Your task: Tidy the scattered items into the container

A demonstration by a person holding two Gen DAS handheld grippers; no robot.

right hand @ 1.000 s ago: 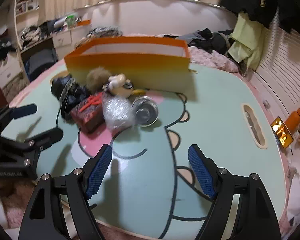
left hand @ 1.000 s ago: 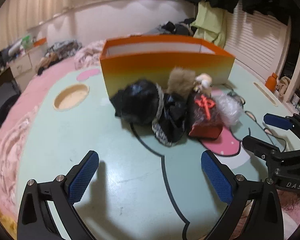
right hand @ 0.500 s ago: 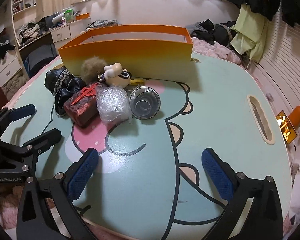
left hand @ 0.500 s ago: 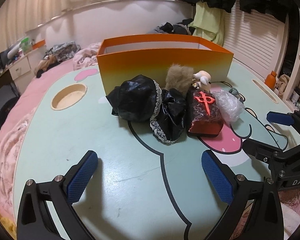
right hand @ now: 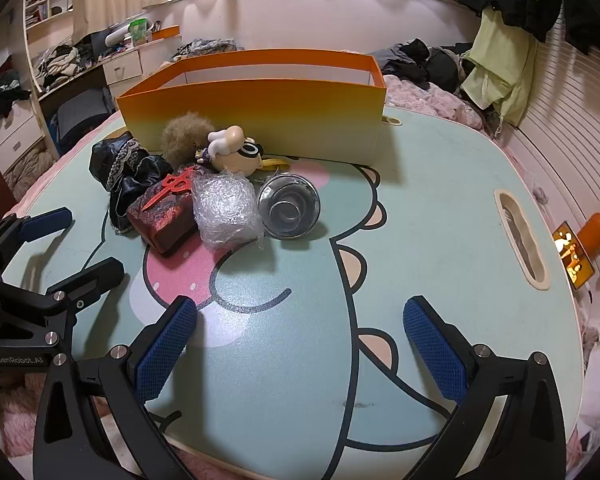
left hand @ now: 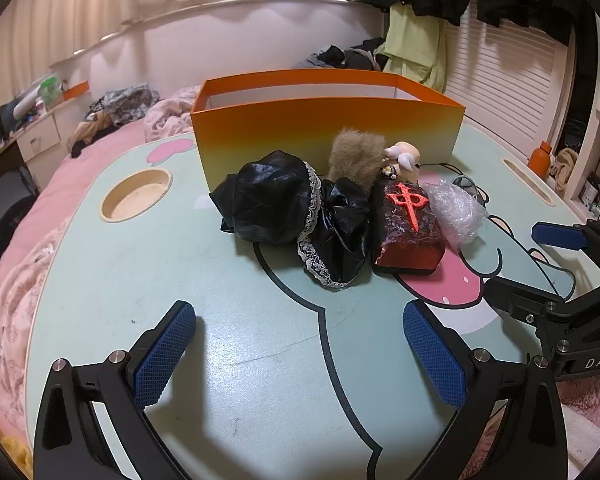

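An orange open-topped box (left hand: 324, 128) (right hand: 260, 112) stands at the back of the green cartoon table. In front of it lies a pile: a black lace-trimmed cloth (left hand: 276, 204) (right hand: 128, 168), a red block with a red symbol (left hand: 408, 228) (right hand: 164, 216), a bubble-wrap bundle (left hand: 456, 208) (right hand: 226, 210), a brown fur ball (left hand: 356, 152) (right hand: 184, 136), a small cartoon figure (left hand: 404, 160) (right hand: 236, 152) and a metal cup on its side (right hand: 289, 210). My left gripper (left hand: 300, 348) (right hand: 74, 240) is open and empty, short of the pile. My right gripper (right hand: 300, 344) (left hand: 528, 260) is open and empty, near the front edge.
The table (left hand: 260, 380) has a round recess (left hand: 137, 196) at left and a slot handle (right hand: 520, 236) at right. An orange bottle (right hand: 596, 228) stands off the right edge. Pink bedding and clutter surround the table.
Both grippers have drawn slightly closer to the pile and steadied. The right gripper's jaws have opened wider than a second ago. The pile has not moved.
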